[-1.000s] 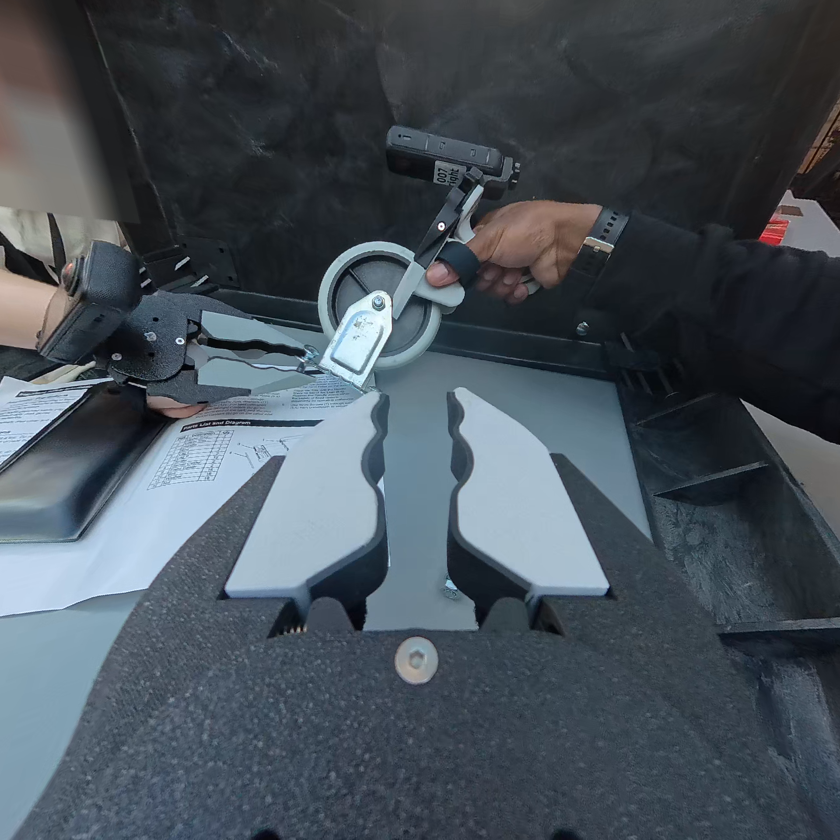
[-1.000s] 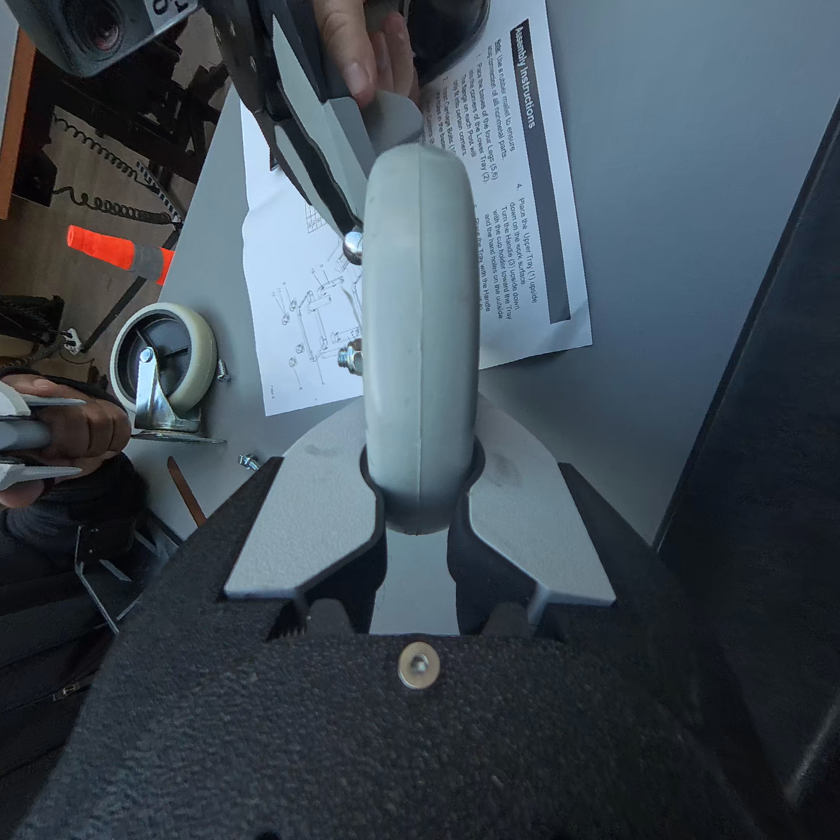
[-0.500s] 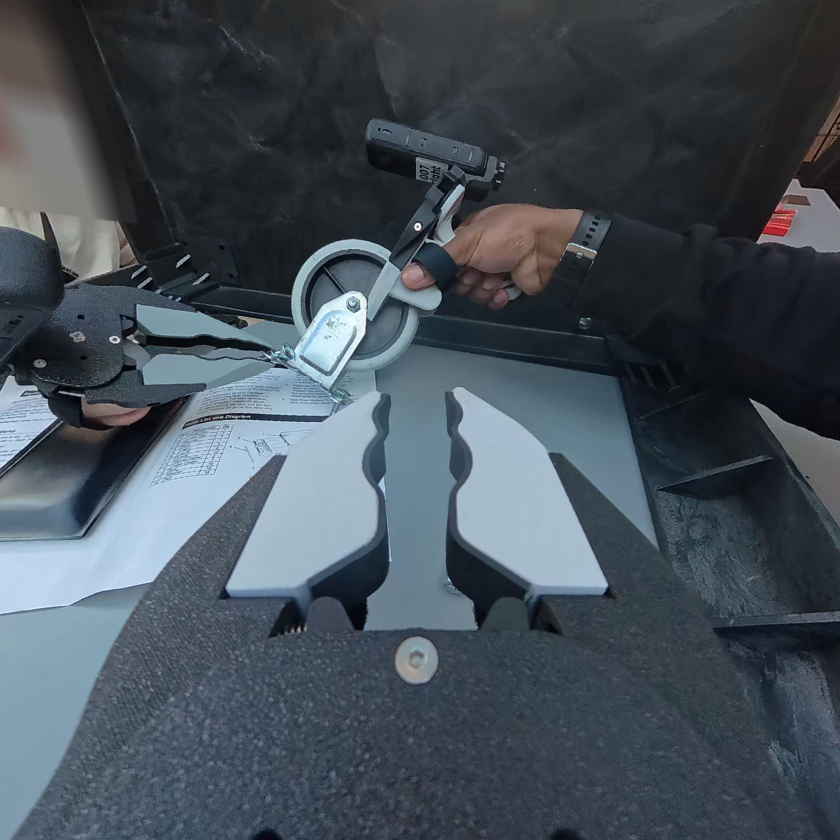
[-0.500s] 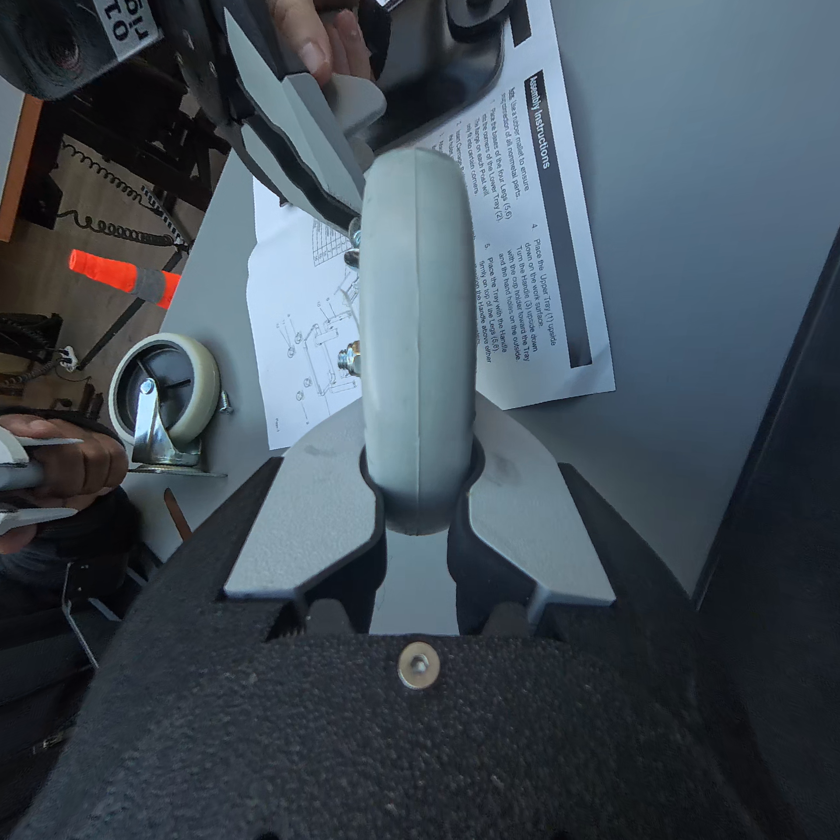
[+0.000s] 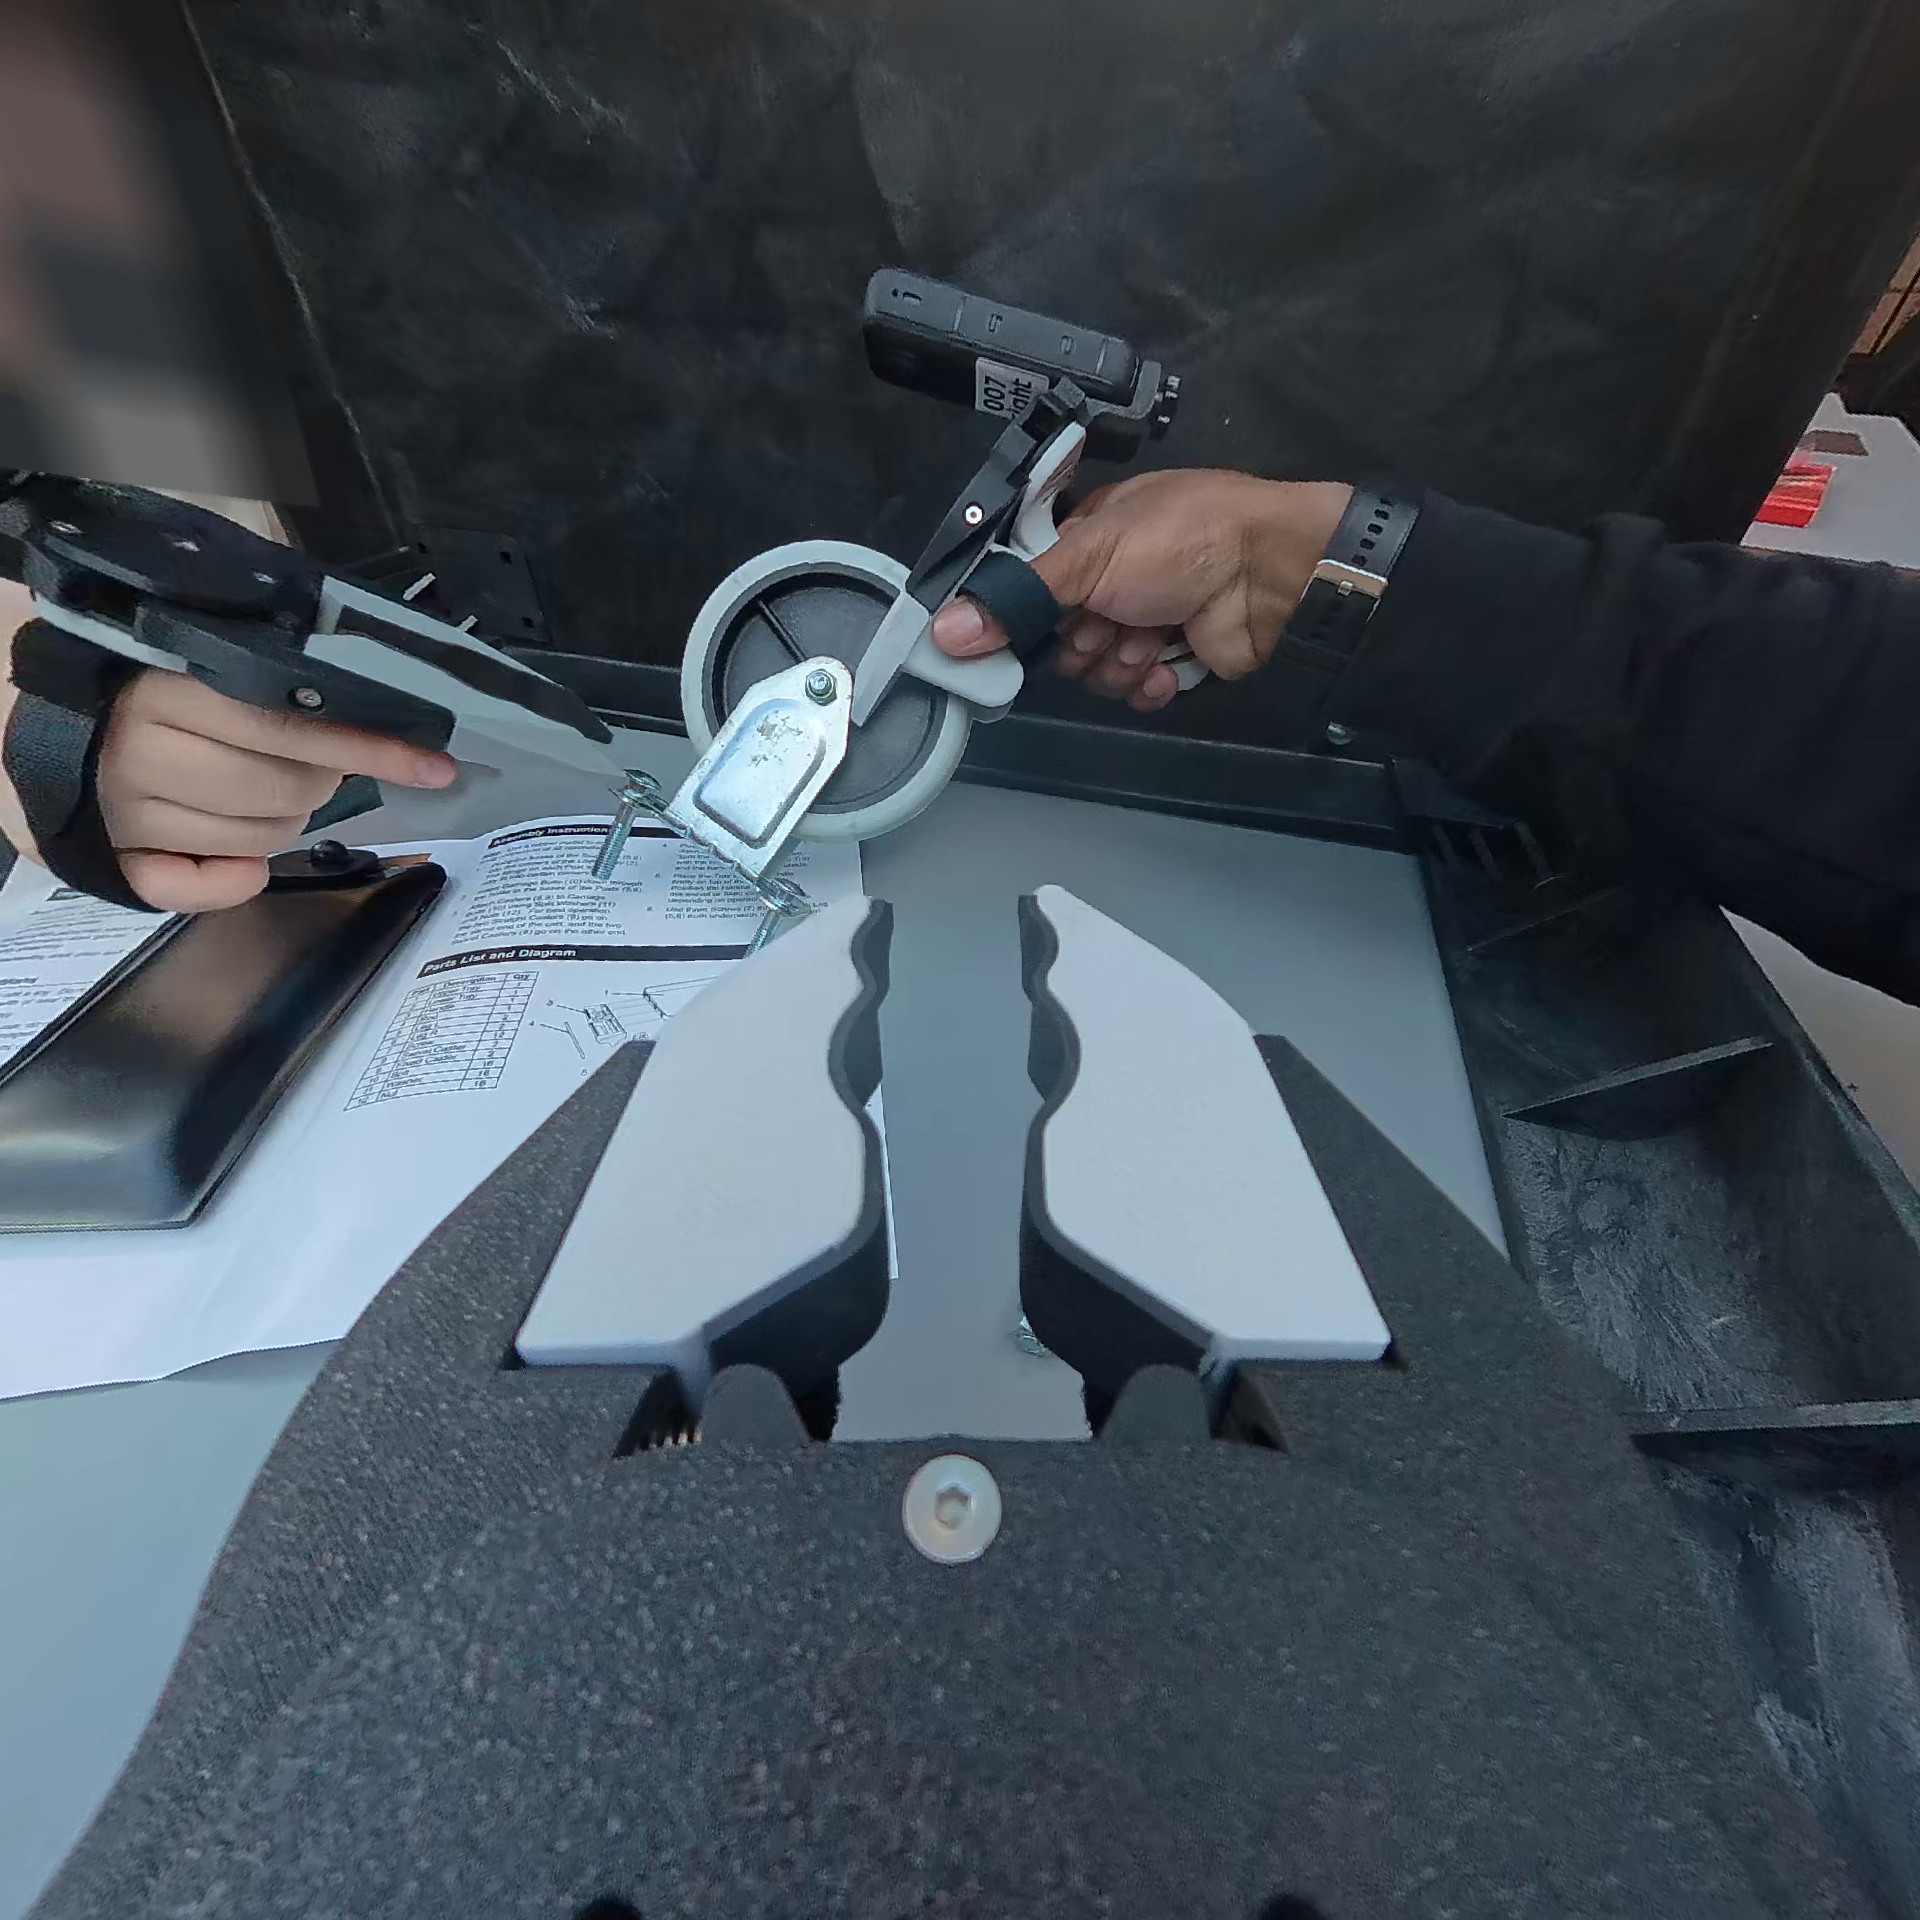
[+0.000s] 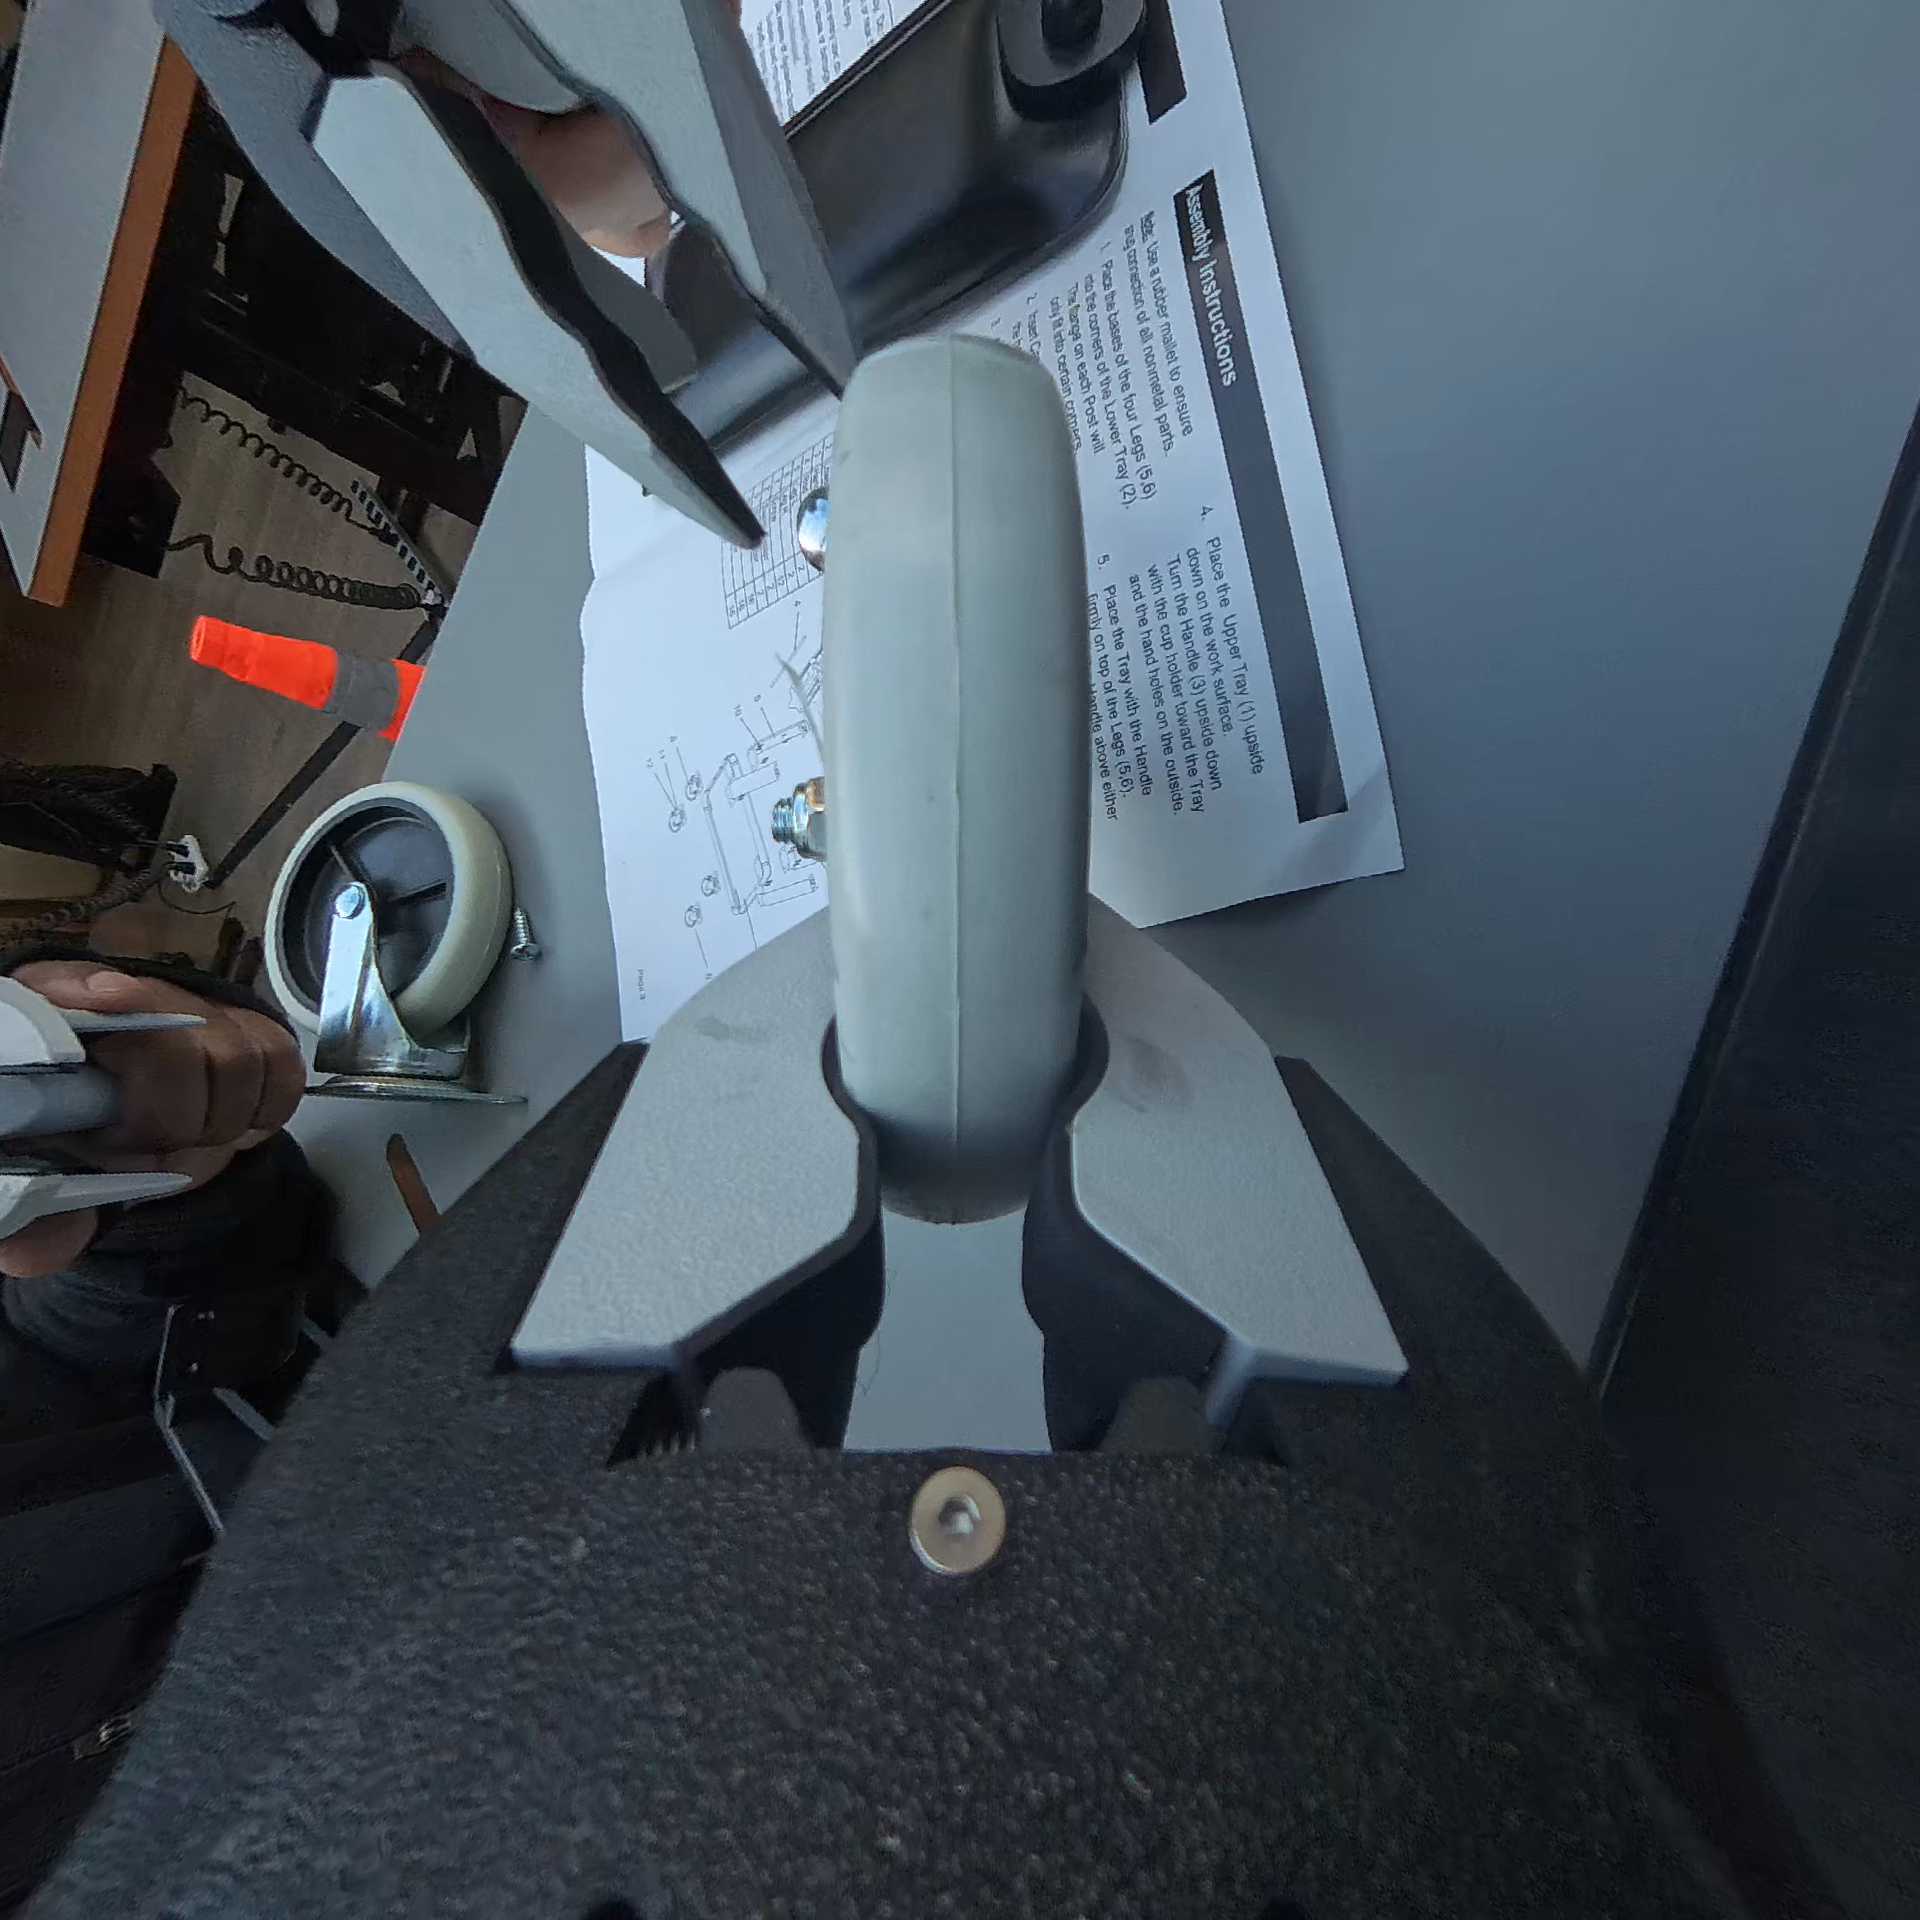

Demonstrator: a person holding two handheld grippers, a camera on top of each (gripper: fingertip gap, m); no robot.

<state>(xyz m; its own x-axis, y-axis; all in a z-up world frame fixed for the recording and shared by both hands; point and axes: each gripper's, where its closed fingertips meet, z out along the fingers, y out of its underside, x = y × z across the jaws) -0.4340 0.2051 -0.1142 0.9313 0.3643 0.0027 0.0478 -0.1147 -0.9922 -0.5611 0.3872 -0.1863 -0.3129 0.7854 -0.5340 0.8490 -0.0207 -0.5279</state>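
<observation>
Leftward of the caster wheel (image 5: pixel 831 707), a third hand-held gripper (image 5: pixel 582 748) in another person's hand reaches its tips to a bolt (image 5: pixel 623 821) on the wheel's metal bracket. Below the wheel, the left hand-held gripper (image 5: pixel 956 914) stands partly open over the desk (image 5: pixel 1143 935) and paper sheet (image 5: pixel 312 1195), holding nothing. Rightward, the right hand-held gripper (image 6: pixel 961 1049) clamps the wheel's grey tread, both pads pressing.
</observation>
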